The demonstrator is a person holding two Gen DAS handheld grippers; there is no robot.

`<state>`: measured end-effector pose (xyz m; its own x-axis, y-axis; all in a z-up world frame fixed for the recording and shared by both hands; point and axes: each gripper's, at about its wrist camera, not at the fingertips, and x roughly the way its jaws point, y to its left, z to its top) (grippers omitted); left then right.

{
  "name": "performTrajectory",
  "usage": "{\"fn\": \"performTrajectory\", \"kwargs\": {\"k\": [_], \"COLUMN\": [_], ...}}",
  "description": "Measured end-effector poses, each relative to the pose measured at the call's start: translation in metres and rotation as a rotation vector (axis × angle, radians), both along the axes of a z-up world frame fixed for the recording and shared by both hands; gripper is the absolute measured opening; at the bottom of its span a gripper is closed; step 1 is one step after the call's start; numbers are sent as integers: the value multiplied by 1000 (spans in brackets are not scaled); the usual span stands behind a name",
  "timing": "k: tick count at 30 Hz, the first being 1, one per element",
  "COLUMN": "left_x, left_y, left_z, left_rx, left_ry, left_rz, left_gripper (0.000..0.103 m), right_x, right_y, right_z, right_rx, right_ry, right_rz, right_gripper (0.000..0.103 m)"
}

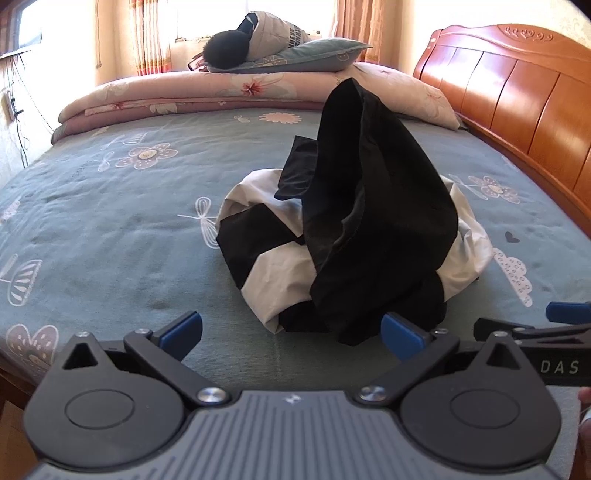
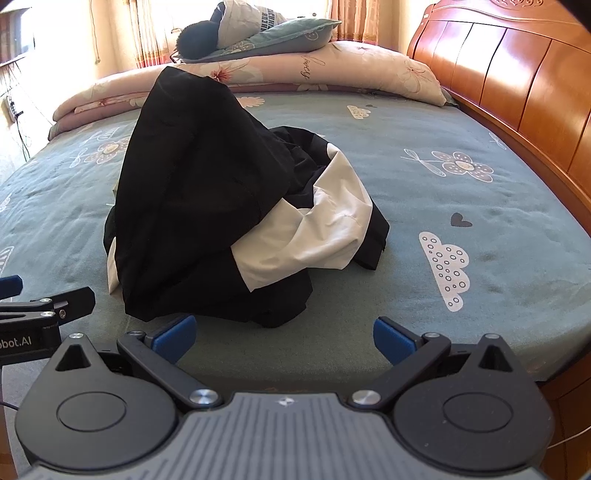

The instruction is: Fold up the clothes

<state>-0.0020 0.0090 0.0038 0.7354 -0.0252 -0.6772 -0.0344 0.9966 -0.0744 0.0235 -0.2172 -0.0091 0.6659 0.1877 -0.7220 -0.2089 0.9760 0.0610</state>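
A crumpled black and white garment (image 1: 354,229) lies heaped on the blue-grey flowered bed sheet (image 1: 110,221), with a black part standing up in a peak. In the right wrist view the same garment (image 2: 207,206) fills the left centre. My left gripper (image 1: 291,328) hovers open just in front of the heap, its blue fingertips (image 1: 184,326) empty. My right gripper (image 2: 284,334) is open too, close to the heap's near edge, holding nothing. The right gripper's finger (image 1: 565,314) shows at the right edge of the left wrist view, and the left gripper's finger (image 2: 55,302) at the left edge of the right wrist view.
A folded pink floral quilt (image 1: 207,92) lies across the far end of the bed, with a grey pillow (image 1: 303,55) and a padded jacket (image 1: 266,33) on top. A wooden headboard (image 1: 517,103) runs along the right. Curtains and a window are behind.
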Motion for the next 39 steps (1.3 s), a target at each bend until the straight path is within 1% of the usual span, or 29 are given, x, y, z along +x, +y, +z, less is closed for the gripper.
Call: {"fn": "performTrajectory", "kwargs": {"k": [4, 9, 12, 15, 18, 21, 25, 27, 29, 30, 32, 33, 36, 38, 39], "left_x": [0, 2, 4, 10, 14, 20, 29, 32, 40, 43, 50, 53, 55, 55, 56], "left_y": [5, -1, -1, -4, -2, 2, 3, 1, 3, 4, 8, 10, 13, 14, 13], "left_z": [0, -3, -6, -10, -14, -17, -25, -28, -31, -32, -35, -37, -38, -37, -37], "left_rx": [-64, -78, -57, 5, 62, 64, 43, 58, 57, 46, 13, 0, -5, 15, 34], "left_ry": [-17, -26, -36, -55, -93, -101, -101, -105, -82, -70, -49, -51, -91, -134, -141], "left_rz": [-35, -78, -74, -34, 8, -25, -41, -43, -41, -42, -52, -55, -44, -51, -61], "left_gripper": [102, 102, 102, 102, 102, 102, 102, 102, 102, 102, 102, 102, 102, 102, 102], "right_x": [1, 1, 3, 5, 11, 19, 30, 35, 39, 41, 43, 45, 49, 52, 54], "right_y": [-3, -4, -4, -3, -4, -5, -6, -6, -7, -8, -10, -10, -11, -11, -11], "right_z": [0, 0, -2, -4, -7, -11, -21, -26, -28, -28, -26, -25, -23, -23, -24], "right_rx": [35, 57, 64, 42, 57, 83, 104, 106, 98, 97, 94, 90, 76, 61, 53], "right_ry": [-3, -31, -47, -87, -118, -133, -117, -113, -123, -132, -148, -154, -173, -187, -187], "right_rz": [6, 15, 35, 62, 81, 103, 136, 148, 154, 158, 173, 185, 220, 244, 255], "right_gripper": [103, 103, 103, 103, 103, 103, 100, 100, 93, 92, 85, 84, 80, 72, 70]}}
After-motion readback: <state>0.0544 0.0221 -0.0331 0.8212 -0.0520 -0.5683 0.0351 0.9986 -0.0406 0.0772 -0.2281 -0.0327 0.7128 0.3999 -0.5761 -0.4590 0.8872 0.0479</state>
